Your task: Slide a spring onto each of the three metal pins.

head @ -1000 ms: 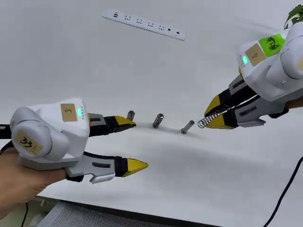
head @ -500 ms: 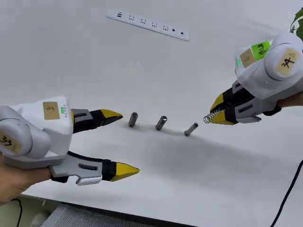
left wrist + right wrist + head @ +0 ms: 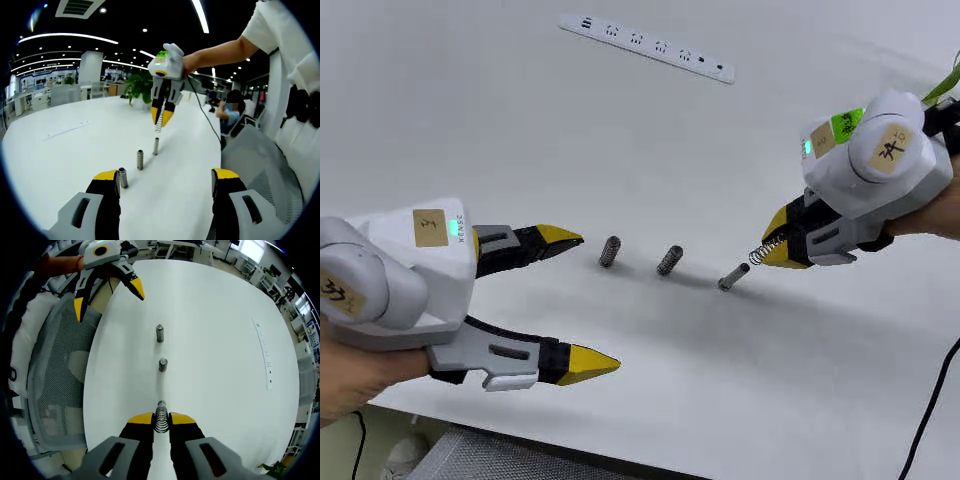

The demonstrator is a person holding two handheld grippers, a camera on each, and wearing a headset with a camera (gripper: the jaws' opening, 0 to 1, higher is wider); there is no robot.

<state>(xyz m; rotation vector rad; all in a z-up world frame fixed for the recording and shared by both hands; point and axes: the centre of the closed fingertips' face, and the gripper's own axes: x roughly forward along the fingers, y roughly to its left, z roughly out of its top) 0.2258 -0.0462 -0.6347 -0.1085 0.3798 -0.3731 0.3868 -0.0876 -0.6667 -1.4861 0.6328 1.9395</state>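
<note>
While your right tool [image 3: 775,245] is pinched shut on a spring [image 3: 762,252], the coil sticks out past the yellow tips with its free end aimed at the bare pin [image 3: 731,276]. In the left gripper view the spring hangs just above that pin's top with a small gap, not touching. In the right gripper view the coil sits in line with the pin, right over it. The bare pin is the one nearest your right tool and stands upright on the white desk [image 3: 520,130]. The middle pin [image 3: 670,260] and the end pin [image 3: 610,251] each already carry a coil around them. All three pins stand in one straight row. Your left tool [image 3: 590,300] is wide open with nothing between the jaws. It hovers above the desk near the end pin, tips pointing along the row toward the right tool. In the head view its upper tip is near the end pin, not touching. A power strip [image 3: 645,48] lies flat at the far side of the desk, well apart from the pins.
</note>
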